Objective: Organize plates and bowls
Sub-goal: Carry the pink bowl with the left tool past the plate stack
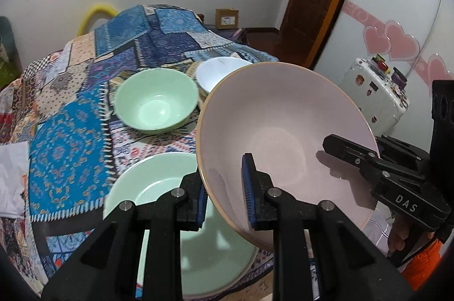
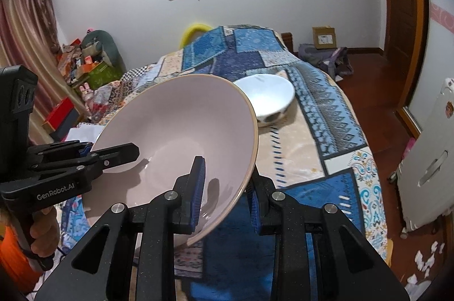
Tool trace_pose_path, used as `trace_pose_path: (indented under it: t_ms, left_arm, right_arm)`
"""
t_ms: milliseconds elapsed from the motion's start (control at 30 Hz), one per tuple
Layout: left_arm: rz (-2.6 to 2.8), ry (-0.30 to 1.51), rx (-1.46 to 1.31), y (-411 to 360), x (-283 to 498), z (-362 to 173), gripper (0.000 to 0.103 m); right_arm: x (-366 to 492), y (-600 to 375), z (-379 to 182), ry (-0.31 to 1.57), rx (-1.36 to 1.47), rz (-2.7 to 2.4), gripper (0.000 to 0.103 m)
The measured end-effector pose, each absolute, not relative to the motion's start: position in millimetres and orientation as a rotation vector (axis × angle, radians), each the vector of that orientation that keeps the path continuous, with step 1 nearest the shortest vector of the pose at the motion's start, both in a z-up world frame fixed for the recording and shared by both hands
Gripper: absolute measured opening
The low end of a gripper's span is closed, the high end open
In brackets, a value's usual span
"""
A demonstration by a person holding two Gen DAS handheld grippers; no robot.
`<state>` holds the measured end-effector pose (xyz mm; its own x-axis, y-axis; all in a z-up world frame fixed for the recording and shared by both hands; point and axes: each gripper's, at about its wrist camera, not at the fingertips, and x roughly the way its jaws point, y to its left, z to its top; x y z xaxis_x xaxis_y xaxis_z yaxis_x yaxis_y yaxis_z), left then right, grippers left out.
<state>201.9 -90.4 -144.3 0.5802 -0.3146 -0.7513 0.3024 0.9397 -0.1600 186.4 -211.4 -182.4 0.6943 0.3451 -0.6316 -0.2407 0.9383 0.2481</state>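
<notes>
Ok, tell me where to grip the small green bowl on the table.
Grip the green bowl by its rim on the near side, coming from above: it sits upright and open, its thin wall fits between the fingers, and the white bowl crowds its far right.

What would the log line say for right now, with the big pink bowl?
held: pink bowl, tilted, off table | left gripper: shut on rim | right gripper: shut on opposite rim | below: green plate
</notes>
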Motion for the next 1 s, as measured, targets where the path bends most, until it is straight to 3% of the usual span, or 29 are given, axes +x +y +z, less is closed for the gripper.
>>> trace_pose_path:
  t_ms: [1000]
  left_arm:
    - [-0.086,0.826,-0.114,75.9,118.0,-127.9,0.022]
  right_arm:
    - [175.2,-60.7,-175.9,0.722,0.046,0.608,0.025]
